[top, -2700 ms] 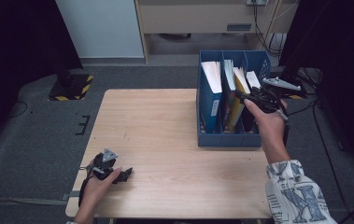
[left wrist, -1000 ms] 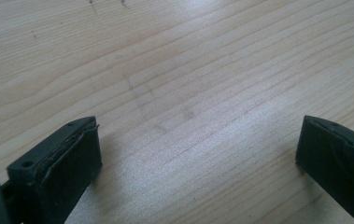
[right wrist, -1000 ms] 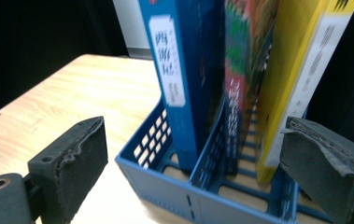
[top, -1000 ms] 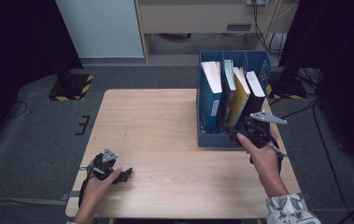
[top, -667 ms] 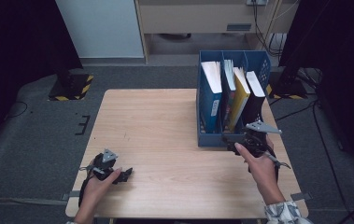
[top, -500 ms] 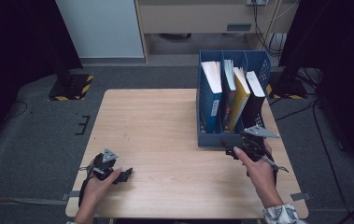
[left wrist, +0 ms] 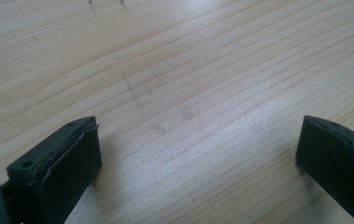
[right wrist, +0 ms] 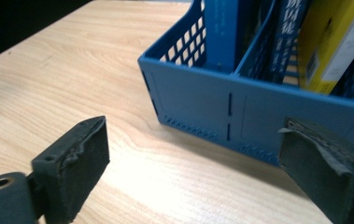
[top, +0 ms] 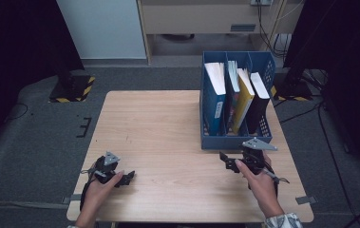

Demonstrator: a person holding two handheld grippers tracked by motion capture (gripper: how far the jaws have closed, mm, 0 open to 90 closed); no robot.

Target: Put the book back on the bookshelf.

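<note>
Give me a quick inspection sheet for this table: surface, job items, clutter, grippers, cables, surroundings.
Surface: wooden table, bare apart from a few faint marks.
Job's things: blue file rack at the far right of the table, holding upright books, among them a yellow book and a black book.
Clutter: nothing seen.
Grippers: left hand-held gripper low over the table's near left, jaws open, empty. Right hand-held gripper in front of the rack, jaws open, empty.
Cables: cable trails from the right gripper; more on the floor at right.
Surroundings: grey floor, hazard-striped stand base at left.

Office (or lab), book rack (top: 237, 141), cables (top: 268, 19)
</note>
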